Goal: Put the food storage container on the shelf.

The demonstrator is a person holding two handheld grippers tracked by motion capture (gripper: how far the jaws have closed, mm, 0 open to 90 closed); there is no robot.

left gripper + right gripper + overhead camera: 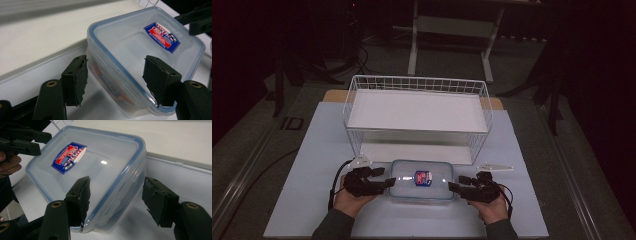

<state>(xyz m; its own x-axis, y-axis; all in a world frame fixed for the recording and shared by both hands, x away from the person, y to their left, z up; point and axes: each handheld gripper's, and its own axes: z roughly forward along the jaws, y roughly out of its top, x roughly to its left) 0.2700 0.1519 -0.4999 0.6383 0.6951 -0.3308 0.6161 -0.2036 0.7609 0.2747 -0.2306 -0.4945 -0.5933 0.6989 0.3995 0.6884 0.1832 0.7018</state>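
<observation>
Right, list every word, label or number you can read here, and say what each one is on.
Sticker on the lid of the plastic container: blue, red and white, with lines of print, too blurred to read in any view.
Label seen through the container's side wall: orange and blue with print, also too blurred to read.
Wire basket: no writing to be seen on it.

Dark room, grey floor (522, 65), table legs (413, 50)

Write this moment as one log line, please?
left claw: open at container end | right claw: open at other end | container: lidded, on table, before wire basket
</observation>
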